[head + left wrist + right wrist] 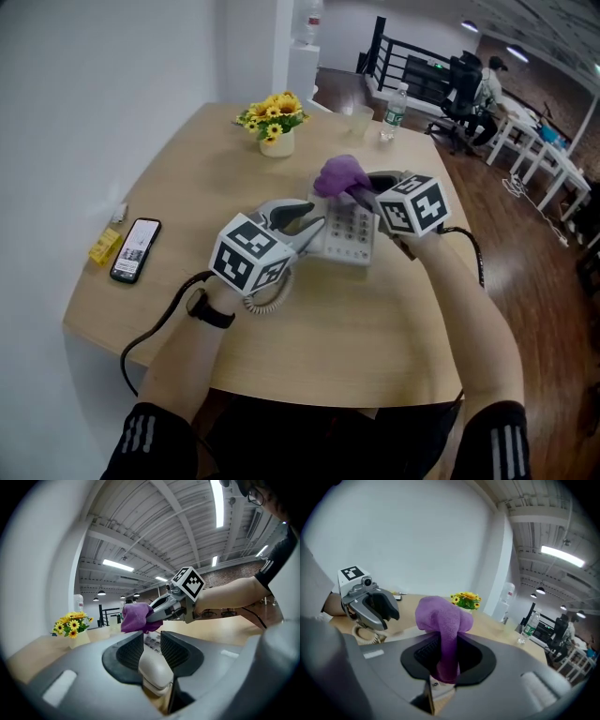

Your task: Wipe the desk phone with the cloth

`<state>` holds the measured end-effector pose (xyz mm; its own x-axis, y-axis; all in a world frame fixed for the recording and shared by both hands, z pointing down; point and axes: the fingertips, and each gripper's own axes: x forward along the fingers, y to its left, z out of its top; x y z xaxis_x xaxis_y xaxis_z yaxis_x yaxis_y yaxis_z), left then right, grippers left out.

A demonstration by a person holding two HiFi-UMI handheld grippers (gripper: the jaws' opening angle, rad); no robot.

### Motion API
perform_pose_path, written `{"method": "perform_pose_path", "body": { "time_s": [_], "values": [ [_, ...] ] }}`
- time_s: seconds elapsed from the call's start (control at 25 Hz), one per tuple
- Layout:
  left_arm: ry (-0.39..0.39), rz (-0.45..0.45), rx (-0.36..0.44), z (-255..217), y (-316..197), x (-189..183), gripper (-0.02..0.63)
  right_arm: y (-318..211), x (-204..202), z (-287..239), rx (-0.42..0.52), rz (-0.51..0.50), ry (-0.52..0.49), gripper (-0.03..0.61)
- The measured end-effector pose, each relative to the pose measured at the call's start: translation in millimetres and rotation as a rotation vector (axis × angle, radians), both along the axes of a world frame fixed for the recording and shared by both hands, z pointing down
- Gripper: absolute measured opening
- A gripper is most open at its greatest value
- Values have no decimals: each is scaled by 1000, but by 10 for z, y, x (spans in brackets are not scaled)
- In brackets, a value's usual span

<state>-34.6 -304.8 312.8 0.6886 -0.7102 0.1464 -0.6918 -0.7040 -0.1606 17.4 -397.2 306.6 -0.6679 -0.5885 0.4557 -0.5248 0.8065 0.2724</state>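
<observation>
A grey-white desk phone (pixel 349 232) is sitting near the middle of a pale wooden table (pixel 375 328), its keypad facing up. A single purple cloth (pixel 339 174) is hanging bunched over the phone's 12 o'clock end; whether it is touching the casing cannot be told. The right gripper (pixel 364 194) is reaching in from 3 o'clock, and its jaws are pinching the cloth (pixel 440 616) tightly, with the fabric ballooning above them. The left gripper (pixel 302 223) is coming in from 8 o'clock, and its jaws are clamping narrowly on the phone's off-white handset (pixel 154 670), with the keypad showing just beyond. The coiled cord (pixel 267 298) is lying on the wood at the phone's 7 o'clock. Elsewhere on the table, one pot of yellow sunflowers (pixel 275 122) is standing at 11 o'clock, one clear cup (pixel 359 120) at 12 o'clock and one water bottle (pixel 395 111) at 1 o'clock near the far edge. One black smartphone (pixel 136 249) is lying at 9 o'clock, with one small yellow packet (pixel 103 246) just beside it. The table is backing onto a plain white wall (pixel 94 94). The room is opening out to the right, with dark wooden flooring (pixel 534 281), a black railing (pixel 403 61), white desks (pixel 539 150) and a person sitting in an office chair (pixel 464 89) well apart. Strip lights are glowing on an exposed grey ceiling (pixel 154 522).
</observation>
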Motion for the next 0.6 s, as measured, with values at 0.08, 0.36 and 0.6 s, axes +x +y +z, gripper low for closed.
{"method": "perform_pose_path", "body": {
  "time_s": [0.08,0.36,0.6],
  "values": [
    [0,-3,-1,1,-9,-12,107,94,-213,121,7,-39,49,77],
    [3,1,3,-19,10,3,107,126,-261,539,-63,-50,135,77],
    [6,3,5,-31,9,12,107,89,151,609,-83,-3,152,77]
  ]
}}
